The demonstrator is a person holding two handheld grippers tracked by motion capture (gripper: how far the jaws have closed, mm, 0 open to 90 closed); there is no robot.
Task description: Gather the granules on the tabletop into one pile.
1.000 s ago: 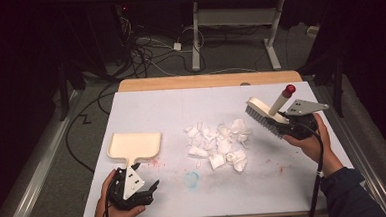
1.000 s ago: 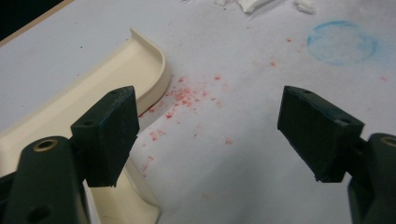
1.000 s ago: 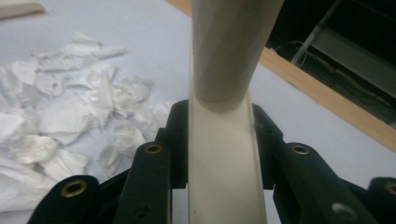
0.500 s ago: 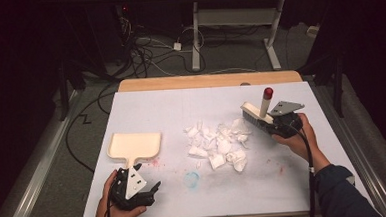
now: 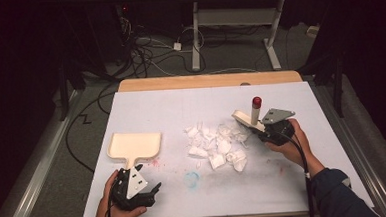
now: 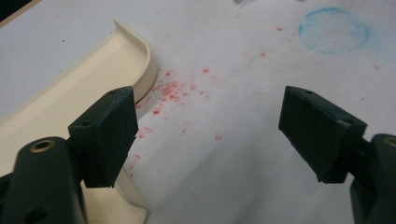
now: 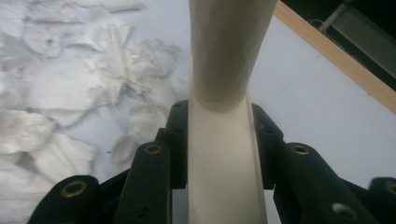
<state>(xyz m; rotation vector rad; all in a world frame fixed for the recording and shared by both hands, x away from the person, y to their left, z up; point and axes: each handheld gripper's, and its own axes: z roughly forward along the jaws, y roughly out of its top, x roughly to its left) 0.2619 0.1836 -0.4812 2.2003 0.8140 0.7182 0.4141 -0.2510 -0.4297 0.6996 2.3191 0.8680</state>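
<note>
The right gripper point(image 5: 271, 132) pinches a cream, red-tipped plastic brush point(image 5: 249, 118) beside torn white paper scraps point(image 5: 215, 142); the left gripper point(image 5: 144, 191) has spread jaws near a cream plastic dustpan point(image 5: 134, 144).

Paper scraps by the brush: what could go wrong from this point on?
1. The cream plastic dustpan lies unheld; the left tongs stand open beside its handle, so a sweep may push the pan away.
2. The torn white paper scraps lie loose and spread, and the cream red-tipped brush shut in the right tongs sits at their right edge; a fast stroke may scatter them past the pan.
</note>
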